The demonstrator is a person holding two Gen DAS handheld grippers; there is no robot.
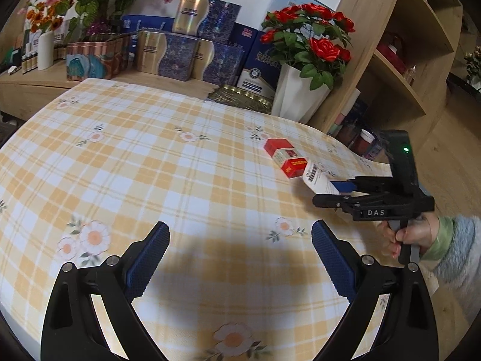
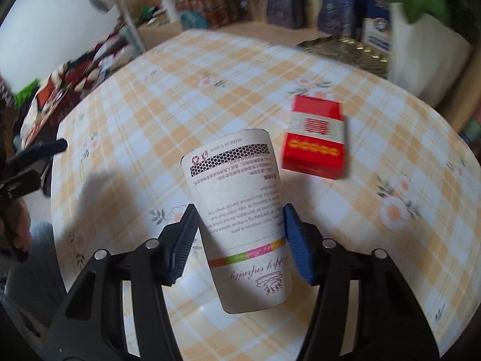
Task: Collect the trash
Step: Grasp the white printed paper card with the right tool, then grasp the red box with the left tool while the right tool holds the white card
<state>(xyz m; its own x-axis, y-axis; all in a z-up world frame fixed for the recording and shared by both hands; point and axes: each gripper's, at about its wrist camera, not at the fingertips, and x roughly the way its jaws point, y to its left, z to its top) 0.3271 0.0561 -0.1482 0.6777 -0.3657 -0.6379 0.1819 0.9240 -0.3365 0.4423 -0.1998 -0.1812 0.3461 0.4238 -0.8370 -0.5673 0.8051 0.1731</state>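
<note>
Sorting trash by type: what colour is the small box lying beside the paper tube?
Red with a pale middle band, the small box shows best in the right wrist view.

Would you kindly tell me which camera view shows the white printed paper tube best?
The right wrist view: the white printed paper tube fills the centre between the right gripper pads, print readable. The left wrist view shows only its end, small, at the side.

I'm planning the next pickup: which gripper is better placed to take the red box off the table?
Left. The left gripper is open and empty, while the right gripper is shut on the paper tube. The red box lies free on the tablecloth.
</note>
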